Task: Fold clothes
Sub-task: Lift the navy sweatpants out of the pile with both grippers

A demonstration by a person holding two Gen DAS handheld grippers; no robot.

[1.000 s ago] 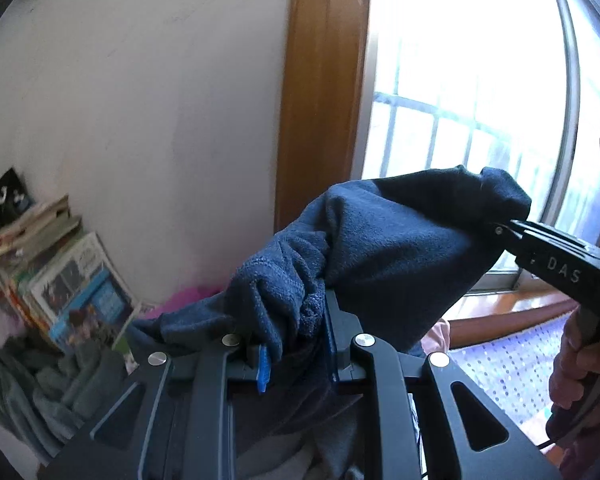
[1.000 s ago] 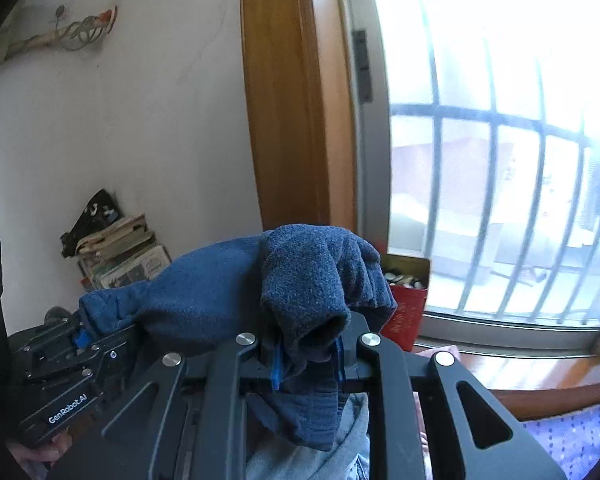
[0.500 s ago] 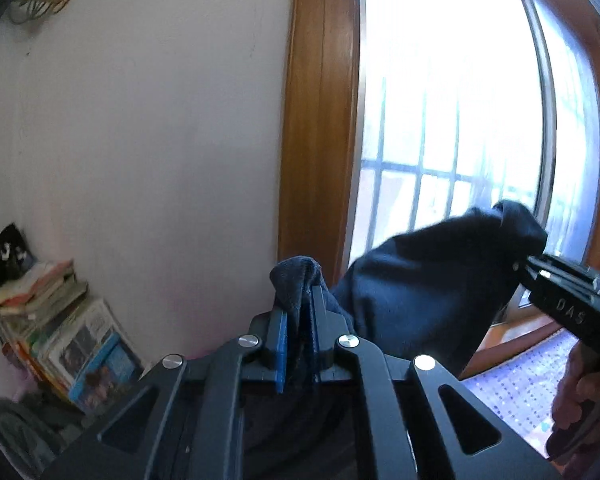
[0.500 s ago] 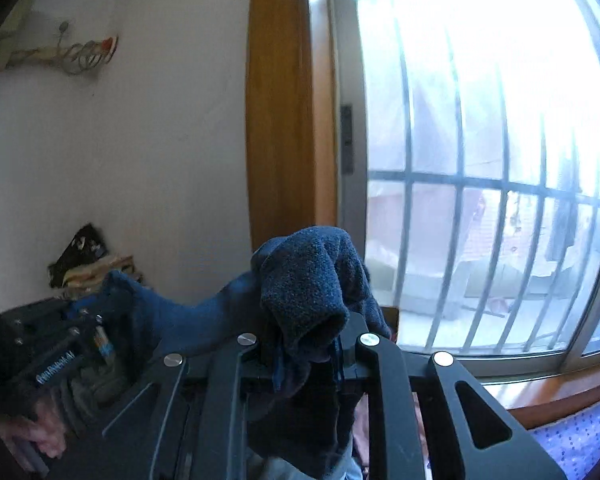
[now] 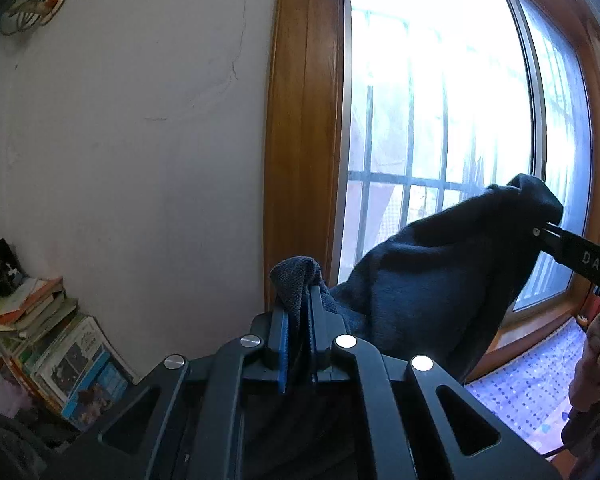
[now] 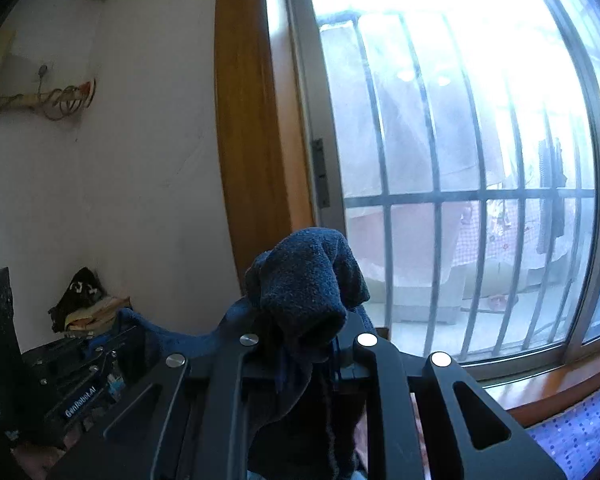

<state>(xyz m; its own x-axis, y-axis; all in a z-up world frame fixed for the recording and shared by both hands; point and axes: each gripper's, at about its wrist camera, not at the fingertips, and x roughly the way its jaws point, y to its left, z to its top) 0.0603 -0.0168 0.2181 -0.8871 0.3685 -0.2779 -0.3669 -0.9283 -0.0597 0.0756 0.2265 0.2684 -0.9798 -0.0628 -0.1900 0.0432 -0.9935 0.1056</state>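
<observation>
Left wrist view shows a dark blue garment (image 5: 428, 280) raised in the air, stretched between the two claws. The left claw (image 5: 298, 320) has its fingers pressed together on a small fold of the fabric, which sticks up just above the tips. From there the cloth runs up and to the right, where the right claw (image 5: 548, 230) pinches its other end; a hand (image 5: 592, 364) grips that tool's handle below.

From the right wrist view, the right claw (image 6: 308, 344) is clamped on a thick bunch of the same garment (image 6: 304, 280), which bulges over the fingertips and hangs down between the fingers. To the left of it the fabric stretches toward the left claw (image 6: 116, 344), seen low at the side.

Beyond both claws stand a white wall (image 5: 140, 160), a wooden window frame (image 5: 300, 140) and a barred window (image 6: 460, 180). Left of the left claw, a pile of books (image 5: 48, 352) leans against the wall. Right and below, a dotted purple cover (image 5: 532, 384) lies under the window.
</observation>
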